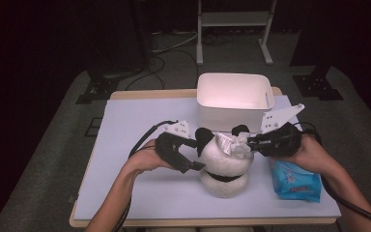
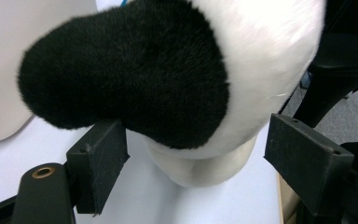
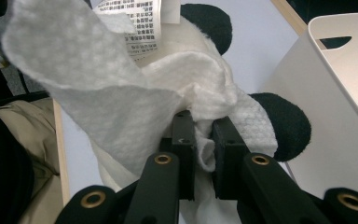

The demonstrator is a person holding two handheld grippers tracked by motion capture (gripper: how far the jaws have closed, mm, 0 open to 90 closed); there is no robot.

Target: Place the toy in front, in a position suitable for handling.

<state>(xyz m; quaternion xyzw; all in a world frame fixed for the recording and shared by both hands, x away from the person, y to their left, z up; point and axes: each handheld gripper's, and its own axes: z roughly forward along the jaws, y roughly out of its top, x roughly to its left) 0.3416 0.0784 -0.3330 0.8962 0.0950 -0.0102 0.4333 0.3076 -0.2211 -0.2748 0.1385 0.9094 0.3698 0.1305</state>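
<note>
A black-and-white panda plush (image 1: 224, 166) lies in the middle of the table. My left gripper (image 1: 196, 154) is at its left side, open, its jaws straddling a black furry part (image 2: 135, 79) of the plush (image 2: 265, 42). In the left gripper view one pad (image 2: 98, 161) sits just under that fur, and the other pad (image 2: 307, 163) stands clear of it. My right gripper (image 1: 249, 143) is shut on a white wipe (image 3: 121, 102) and holds it against the top of the plush. A printed label (image 3: 135, 23) shows behind the wipe.
A white plastic bin (image 1: 234, 94) stands just behind the plush. A blue pack of wipes (image 1: 295, 180) lies under my right forearm near the front right. The table (image 1: 140, 116) has a pale mat over it and a wooden edge.
</note>
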